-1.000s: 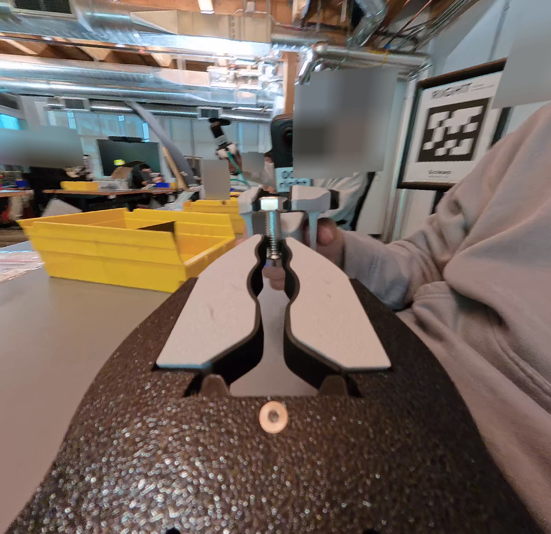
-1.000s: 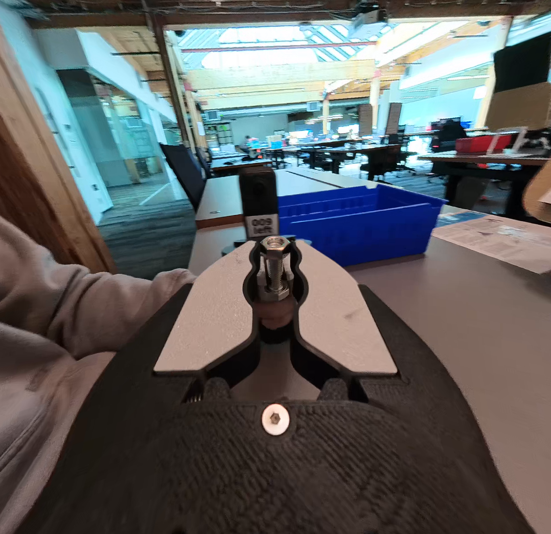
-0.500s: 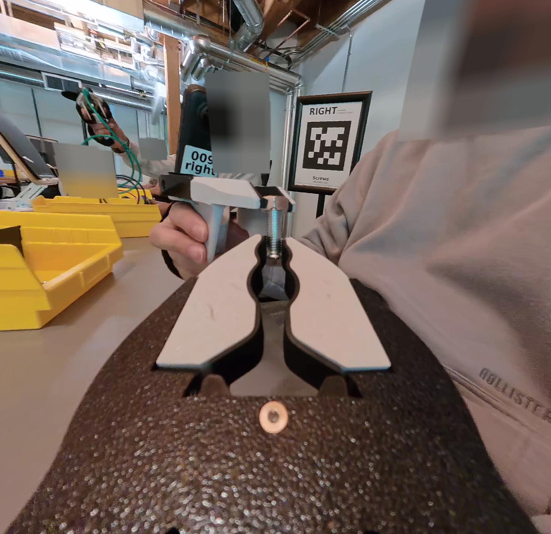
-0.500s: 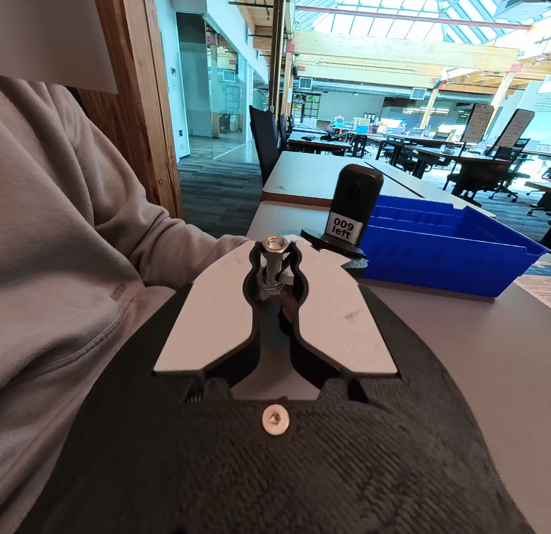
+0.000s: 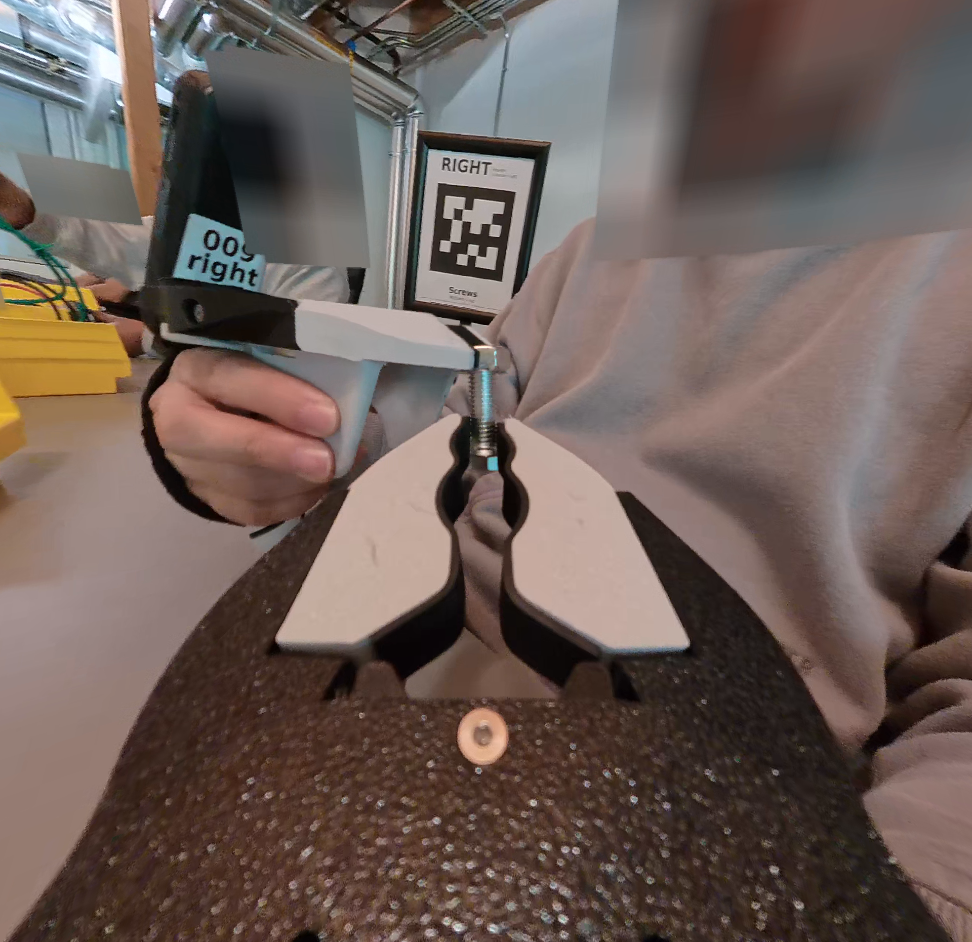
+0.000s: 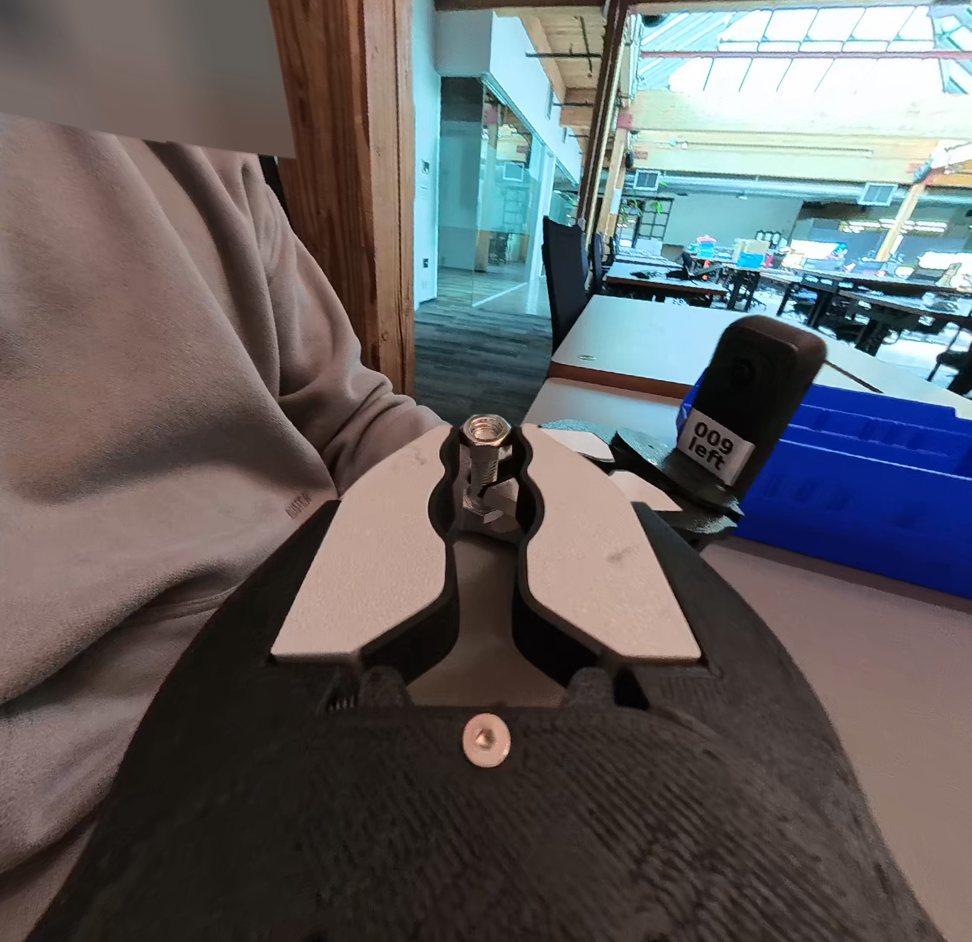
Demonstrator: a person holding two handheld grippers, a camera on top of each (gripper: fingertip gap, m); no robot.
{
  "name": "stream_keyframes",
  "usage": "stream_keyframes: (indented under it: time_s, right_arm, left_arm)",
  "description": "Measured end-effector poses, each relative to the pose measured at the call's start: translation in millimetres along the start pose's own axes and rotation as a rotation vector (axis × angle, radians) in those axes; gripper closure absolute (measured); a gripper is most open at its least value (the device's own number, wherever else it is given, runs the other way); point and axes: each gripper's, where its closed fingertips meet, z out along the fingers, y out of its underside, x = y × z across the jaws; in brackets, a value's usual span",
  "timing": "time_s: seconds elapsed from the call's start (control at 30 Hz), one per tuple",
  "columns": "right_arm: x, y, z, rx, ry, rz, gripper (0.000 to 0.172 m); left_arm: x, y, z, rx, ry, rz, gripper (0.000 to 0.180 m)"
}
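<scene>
Since the earlier frame, both views have swung toward the sweatshirt (image 5: 736, 391); the grasps are unchanged. One bolt (image 5: 485, 401) stands upright above the tabletop (image 5: 79, 548). The left hand-held gripper (image 5: 483, 435) clamps its shank. The right hand-held gripper (image 6: 485, 438) clamps the one nut (image 6: 485, 433) atop the bolt. One blue bin (image 6: 868, 496) is right of the bolt.

Nut (image 6: 484, 435) atop bolt (image 6: 481, 472)

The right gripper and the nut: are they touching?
Touching. In the right wrist view the nut sits clamped between the right gripper's fingertips, on the end of a bolt.
</scene>
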Motion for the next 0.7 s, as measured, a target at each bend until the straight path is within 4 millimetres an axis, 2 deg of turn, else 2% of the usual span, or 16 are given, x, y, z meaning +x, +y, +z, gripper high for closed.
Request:
stream_keyframes:
  time_s: [0.1, 0.17, 0.23, 0.4, 0.5, 0.57, 0.7]
  right_arm:
    - [-3, 0, 2, 0.033, -0.035, 0.016, 0.153]
    - [4, -1, -2, 0.04, 0.016, 0.022, 0.153]
    - [20, 1, -10, 0.03, 0.138, 0.011, 0.153]
    - [60, 0, -31, -0.004, 0.444, 0.006, 0.124]
    - [82, 7, -34, -0.044, 0.623, -0.025, 0.12]
    - [94, 10, -35, -0.038, 0.724, -0.03, 0.122]
    - [104, 8, -38, 0.053, 0.834, 0.02, 0.139]
  left_arm:
    - [3, 1, 2, -0.009, 0.022, -0.009, 0.172]
    - [-6, -1, -1, -0.003, -0.056, 0.043, 0.172]
    - [-20, -4, -9, 0.005, -0.187, 0.111, 0.172]
    - [-58, -17, -44, 0.03, -0.588, 0.272, 0.172]
    - [-68, -25, -62, 0.073, -0.733, 0.3, 0.172]
    - [-72, -27, -71, 0.081, -0.796, 0.309, 0.172]
    - [-76, -26, -75, 0.05, -0.858, 0.339, 0.172]
